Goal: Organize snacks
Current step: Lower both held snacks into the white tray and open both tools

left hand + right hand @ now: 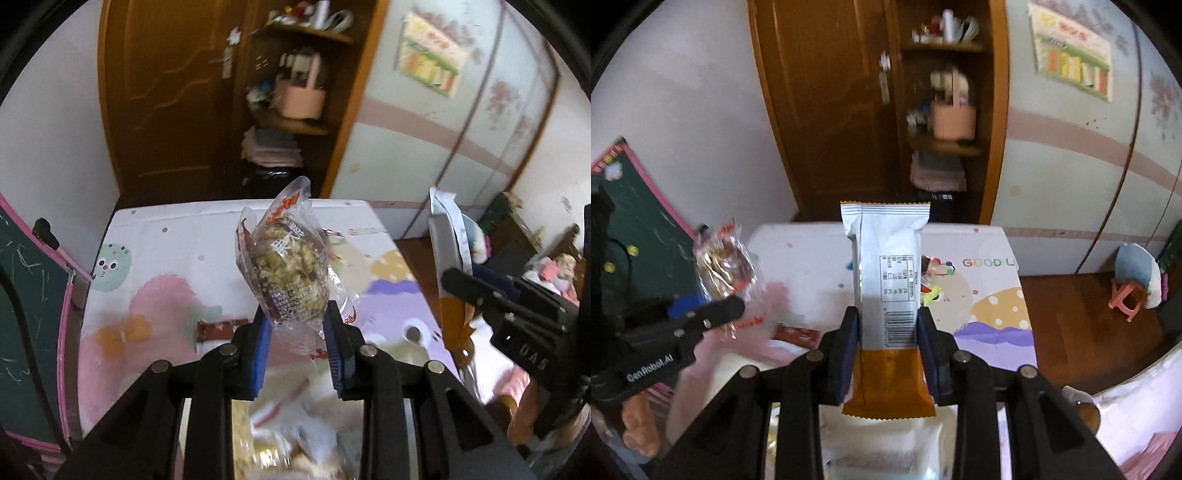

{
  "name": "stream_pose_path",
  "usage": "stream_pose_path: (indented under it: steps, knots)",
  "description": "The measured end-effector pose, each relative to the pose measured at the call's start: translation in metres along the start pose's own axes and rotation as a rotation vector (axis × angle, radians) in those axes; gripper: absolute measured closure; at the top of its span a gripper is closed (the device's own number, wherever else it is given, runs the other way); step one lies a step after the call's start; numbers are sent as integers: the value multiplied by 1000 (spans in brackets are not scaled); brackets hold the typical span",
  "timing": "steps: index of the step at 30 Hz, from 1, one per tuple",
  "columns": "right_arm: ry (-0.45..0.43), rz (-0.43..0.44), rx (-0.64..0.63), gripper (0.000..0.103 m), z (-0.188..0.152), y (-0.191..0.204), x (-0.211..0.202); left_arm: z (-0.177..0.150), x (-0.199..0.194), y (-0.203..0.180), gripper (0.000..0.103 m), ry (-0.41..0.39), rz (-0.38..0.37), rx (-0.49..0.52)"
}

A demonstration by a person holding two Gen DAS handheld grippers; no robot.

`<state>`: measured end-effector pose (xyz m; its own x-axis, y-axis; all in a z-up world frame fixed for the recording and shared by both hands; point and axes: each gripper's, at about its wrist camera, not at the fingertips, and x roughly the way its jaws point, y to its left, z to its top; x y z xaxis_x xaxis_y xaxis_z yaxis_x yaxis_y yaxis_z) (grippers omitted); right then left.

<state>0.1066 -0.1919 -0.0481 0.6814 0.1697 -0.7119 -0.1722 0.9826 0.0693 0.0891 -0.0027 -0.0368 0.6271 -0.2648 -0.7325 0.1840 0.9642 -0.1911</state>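
Observation:
My left gripper [298, 328] is shut on a clear-wrapped nut cake snack [286, 269] and holds it upright above the table. It also shows in the right wrist view [720, 266], at the left. My right gripper [888, 332] is shut on a white and orange wafer bar packet [888, 280], held upright; it also shows in the left wrist view [448, 266], at the right. A red-brown snack bar [218, 329] lies on the table mat [166, 258] and also shows in the right wrist view [796, 335]. Blurred snack packets [295, 435] lie below my left gripper.
The low table with the cartoon mat [979, 295] stands against a white wall. A green chalkboard [26, 314] leans at the left. A wooden wardrobe with shelves [295, 92] is behind. A pink stool with a cushion [1134, 284] stands on the wooden floor at the right.

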Motion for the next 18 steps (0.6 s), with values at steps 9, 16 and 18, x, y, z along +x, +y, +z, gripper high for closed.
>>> stream_pose_path:
  steps: [9, 16, 18]
  knots:
    - [-3, 78, -48, 71, -76, 21, -70, -71, -38, -15, 77, 86, -46, 31]
    - [132, 15, -101, 71, -108, 33, -47, -118, -25, -6, 77, 158, 71, 49]
    - [134, 12, -97, 71, -110, 34, -49, -125, -24, -3, 77, 167, 89, 48]
